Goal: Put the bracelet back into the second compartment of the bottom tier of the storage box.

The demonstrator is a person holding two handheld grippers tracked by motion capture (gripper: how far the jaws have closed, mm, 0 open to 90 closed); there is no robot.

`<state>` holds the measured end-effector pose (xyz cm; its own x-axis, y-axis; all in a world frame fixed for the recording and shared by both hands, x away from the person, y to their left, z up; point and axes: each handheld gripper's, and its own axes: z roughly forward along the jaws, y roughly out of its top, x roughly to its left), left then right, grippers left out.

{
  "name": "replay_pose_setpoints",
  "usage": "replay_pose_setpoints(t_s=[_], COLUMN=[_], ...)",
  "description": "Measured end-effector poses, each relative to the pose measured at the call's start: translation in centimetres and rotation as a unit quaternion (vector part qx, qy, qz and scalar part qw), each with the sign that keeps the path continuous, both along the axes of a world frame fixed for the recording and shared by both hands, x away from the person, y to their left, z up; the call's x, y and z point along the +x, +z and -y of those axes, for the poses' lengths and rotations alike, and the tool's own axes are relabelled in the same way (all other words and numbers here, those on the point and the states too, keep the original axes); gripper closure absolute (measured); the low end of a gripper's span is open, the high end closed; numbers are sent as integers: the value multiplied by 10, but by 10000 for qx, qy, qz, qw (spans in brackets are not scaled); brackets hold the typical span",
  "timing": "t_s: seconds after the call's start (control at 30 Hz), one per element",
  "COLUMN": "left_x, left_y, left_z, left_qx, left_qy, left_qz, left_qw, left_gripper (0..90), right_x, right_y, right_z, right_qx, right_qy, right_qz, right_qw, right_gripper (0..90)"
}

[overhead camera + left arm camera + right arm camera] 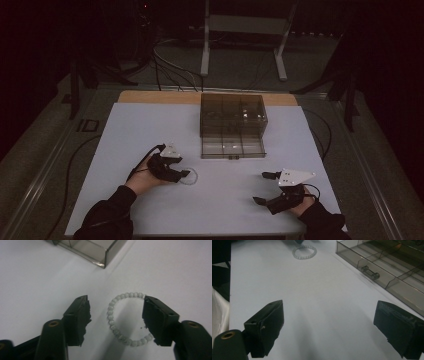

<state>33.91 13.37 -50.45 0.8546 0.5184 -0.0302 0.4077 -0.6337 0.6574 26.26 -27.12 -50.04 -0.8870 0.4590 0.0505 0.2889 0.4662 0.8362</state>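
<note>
A white bead bracelet (pixel 125 317) lies flat on the white table (pixel 150 130). My left gripper (pixel 116 317) is open right at it, jaws down at the tabletop, with the right jaw at the ring's edge. In the high view the bracelet (pixel 190 176) sits just right of the left gripper (pixel 181 174). My right gripper (pixel 262 189) is open near the front right of the table, nothing between its jaws. From the right gripper view the bracelet (pixel 304 252) lies far ahead.
A smoky clear drawer box (pixel 233 115) stands at the table's far middle, its divided drawer (pixel 232 147) pulled out toward me. The drawer's handle (pixel 370 272) faces the right gripper. Cables and a stand's legs lie on the floor beyond.
</note>
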Motion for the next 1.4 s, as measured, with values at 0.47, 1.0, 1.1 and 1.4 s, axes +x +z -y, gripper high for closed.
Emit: replay_pose_setpoints(t_s=[0.47,1.0,1.1,1.4], left_x=[1,3,3,2], left_y=[-8,-7,-7,-4], left_z=[7,9,8,7], left_qx=[281,338,299,151], left_qy=[-183,-211,-234,-326], left_qz=[-95,-88,-87,-143], left_qw=[9994,9992,9992,9993], left_gripper=[659,862,870,871], right_x=[-1,0,0,0], right_y=[0,0,-1,0], right_z=[-2,0,-1,0], right_qx=[-40,-57,-65,-60], right_qy=[63,22,18,12], right_qz=[30,20,20,30], right_qw=[10000,10000,10000,10000], right_gripper=[95,96,96,96])
